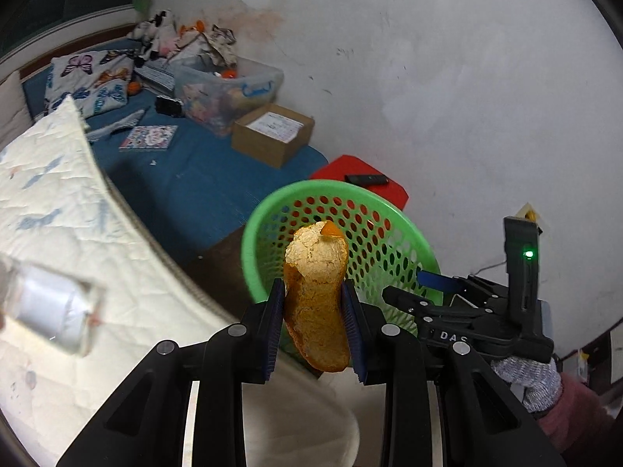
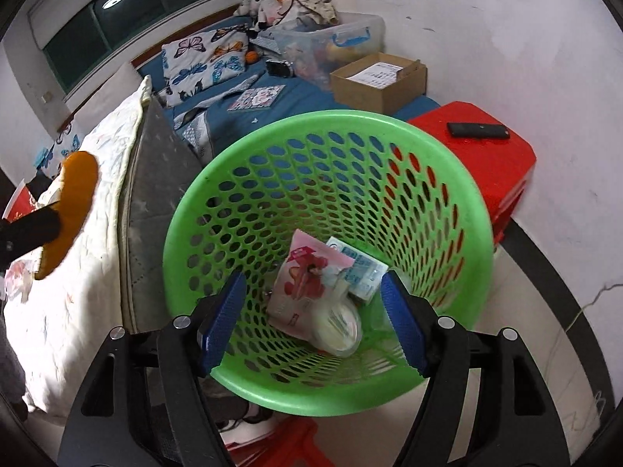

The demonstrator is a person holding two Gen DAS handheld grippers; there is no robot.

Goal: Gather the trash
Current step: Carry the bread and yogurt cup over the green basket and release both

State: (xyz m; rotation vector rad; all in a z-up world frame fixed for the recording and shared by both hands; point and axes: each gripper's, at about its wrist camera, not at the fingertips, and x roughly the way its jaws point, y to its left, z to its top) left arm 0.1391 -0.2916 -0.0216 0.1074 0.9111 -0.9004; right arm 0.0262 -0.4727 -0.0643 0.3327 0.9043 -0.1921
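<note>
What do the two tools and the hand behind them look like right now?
Both tools, left and right, have black angular plastic arms with silver pivot pins and blue ribbed pads. The right one carries white lettering and a green light. The hand wears a grey knit glove and pink sleeve.

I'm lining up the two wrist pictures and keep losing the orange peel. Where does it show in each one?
Left wrist: the orange peel stands at bottom centre, clamped between the left gripper pads, in front of the green basket.
Right wrist: the peel shows at the far left edge, over the white quilt.
Shared landmark: the green basket, with the red stool behind it.
</note>
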